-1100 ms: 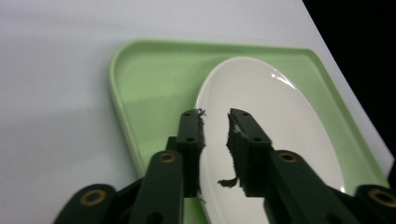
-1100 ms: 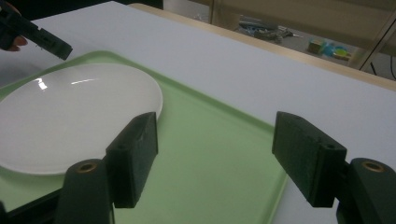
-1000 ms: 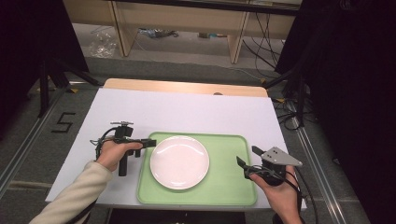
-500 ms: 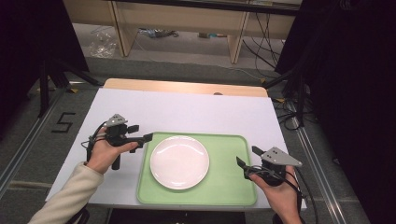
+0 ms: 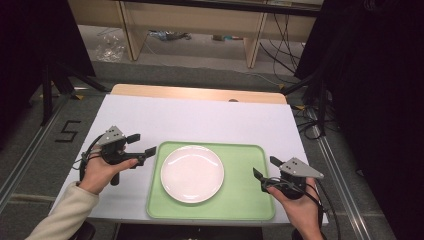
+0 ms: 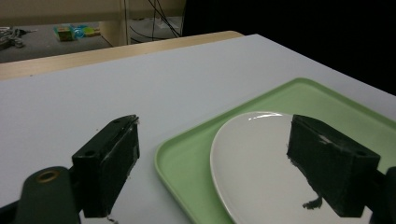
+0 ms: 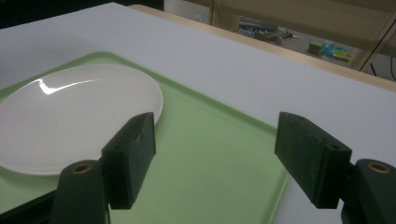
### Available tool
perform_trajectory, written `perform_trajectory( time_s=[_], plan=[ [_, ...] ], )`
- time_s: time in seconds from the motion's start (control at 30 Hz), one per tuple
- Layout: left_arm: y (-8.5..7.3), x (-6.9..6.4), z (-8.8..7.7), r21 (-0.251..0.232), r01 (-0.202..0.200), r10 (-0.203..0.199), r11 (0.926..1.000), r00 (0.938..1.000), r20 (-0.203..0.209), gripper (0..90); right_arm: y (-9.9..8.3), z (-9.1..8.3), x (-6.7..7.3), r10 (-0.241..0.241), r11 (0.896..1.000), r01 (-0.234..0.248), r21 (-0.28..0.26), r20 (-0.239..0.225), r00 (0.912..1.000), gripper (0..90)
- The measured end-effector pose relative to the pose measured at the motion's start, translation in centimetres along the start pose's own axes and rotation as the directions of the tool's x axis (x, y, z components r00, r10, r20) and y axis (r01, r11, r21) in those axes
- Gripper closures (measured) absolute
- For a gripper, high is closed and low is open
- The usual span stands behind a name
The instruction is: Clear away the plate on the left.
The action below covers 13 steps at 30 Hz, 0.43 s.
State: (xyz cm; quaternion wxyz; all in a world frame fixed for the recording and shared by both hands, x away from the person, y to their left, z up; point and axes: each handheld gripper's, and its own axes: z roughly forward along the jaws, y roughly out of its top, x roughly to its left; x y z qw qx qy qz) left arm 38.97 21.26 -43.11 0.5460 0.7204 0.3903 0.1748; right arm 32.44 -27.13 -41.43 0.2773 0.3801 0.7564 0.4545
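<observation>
One white plate [image 5: 192, 173] is seen lying on one green tray [image 5: 245, 200], which is set on the white-topped table [image 5: 200, 117] at the near edge. Two grippers are held over the table, one in each hand. The left gripper [image 5: 141, 144] is held just beside the tray's left rim, its jaws spread wide after having just been opening, with nothing caught between them; in the left gripper view the plate and the tray's corner are framed in the gap. The right gripper [image 5: 265, 168] is poised over the tray's right end, jaws likewise held well apart and empty. A figure "5" [image 5: 68, 131] is marked in black on the floor at left.
</observation>
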Motion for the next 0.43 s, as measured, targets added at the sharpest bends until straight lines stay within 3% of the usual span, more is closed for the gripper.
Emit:
perform_trajectory(
  time_s=[0.4, 0.43],
  plan=[
    [-1.02, 0.20, -0.58, 0.007, -0.004, 0.004, 1.0000, 0.9999, -0.012, 16.4, -0.01, -0.04, -0.07, 0.012, 1.000, -0.012, 0.017, -0.006, 0.9999, 29.3],
    [-1.05, 0.22, -0.51, 0.009, -0.009, 0.009, 0.9999, 0.9999, -0.009, 16.3, -0.07, 0.16, -0.04, 0.019, 1.000, -0.019, -0.004, -0.016, 0.9997, 29.2]
  ],
)
